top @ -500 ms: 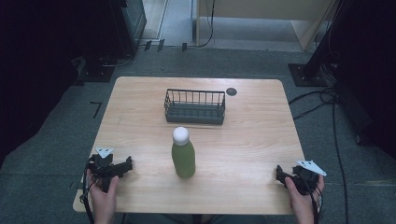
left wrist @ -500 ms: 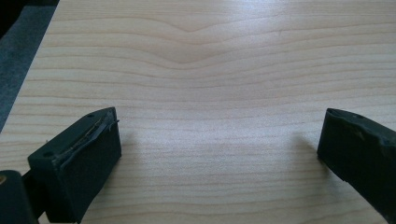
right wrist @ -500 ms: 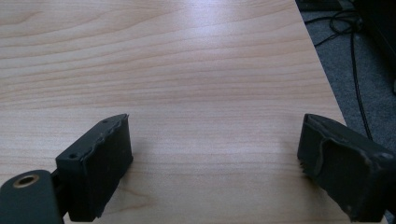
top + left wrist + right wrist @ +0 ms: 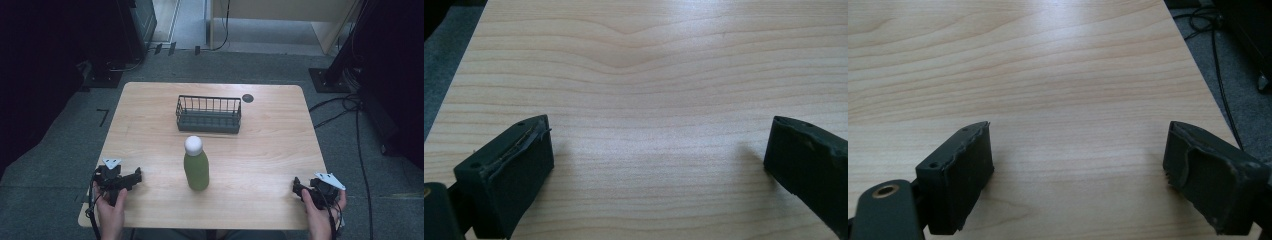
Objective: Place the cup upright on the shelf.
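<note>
Green bottle [image 4: 196, 170] upright between two open grippers

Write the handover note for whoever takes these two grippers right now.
Left gripper: open, nothing between the jaws, low at the table's near left corner.
Right gripper: open, nothing between the jaws, low at the near right corner.
Green bottle with a white cap: upright mid-table, between the two grippers, untouched.
Black wire basket: behind the bottle, nothing visible inside.
Done: nothing yet.
Left: probably grasp the bottle and put it into the basket.
</note>
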`<action>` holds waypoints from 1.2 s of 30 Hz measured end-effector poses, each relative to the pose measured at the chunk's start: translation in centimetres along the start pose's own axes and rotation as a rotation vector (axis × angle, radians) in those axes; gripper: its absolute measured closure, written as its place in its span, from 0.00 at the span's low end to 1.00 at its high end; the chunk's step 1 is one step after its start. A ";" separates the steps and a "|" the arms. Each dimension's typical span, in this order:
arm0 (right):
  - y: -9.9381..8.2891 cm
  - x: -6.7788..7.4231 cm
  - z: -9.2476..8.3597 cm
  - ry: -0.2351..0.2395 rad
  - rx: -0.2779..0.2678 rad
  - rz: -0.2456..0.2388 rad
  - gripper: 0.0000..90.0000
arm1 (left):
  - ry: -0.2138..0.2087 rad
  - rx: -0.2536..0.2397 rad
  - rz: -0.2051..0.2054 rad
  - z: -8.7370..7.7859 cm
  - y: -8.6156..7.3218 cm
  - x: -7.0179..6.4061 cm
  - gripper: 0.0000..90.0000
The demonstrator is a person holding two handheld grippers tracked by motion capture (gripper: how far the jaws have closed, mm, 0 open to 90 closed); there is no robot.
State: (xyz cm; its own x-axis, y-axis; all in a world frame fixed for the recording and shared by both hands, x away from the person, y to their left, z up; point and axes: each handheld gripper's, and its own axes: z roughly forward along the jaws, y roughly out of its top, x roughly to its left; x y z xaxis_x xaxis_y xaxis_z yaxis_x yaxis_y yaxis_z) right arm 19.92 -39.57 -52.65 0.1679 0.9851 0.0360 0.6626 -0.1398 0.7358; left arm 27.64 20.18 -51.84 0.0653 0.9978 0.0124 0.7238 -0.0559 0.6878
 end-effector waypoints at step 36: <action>0.5 12.6 -2.3 0.254 -0.083 -0.181 0.14 | 0.000 0.000 0.000 0.0 0.0 0.0 0.00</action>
State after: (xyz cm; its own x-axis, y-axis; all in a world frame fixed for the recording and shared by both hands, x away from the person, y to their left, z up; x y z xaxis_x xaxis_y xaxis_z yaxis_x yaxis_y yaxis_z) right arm 20.72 -27.04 -50.27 -0.1418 0.9881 0.0597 0.6015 0.0381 0.7980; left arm 27.64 20.18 -51.84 0.0655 0.9978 0.0125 0.7238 -0.0561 0.6878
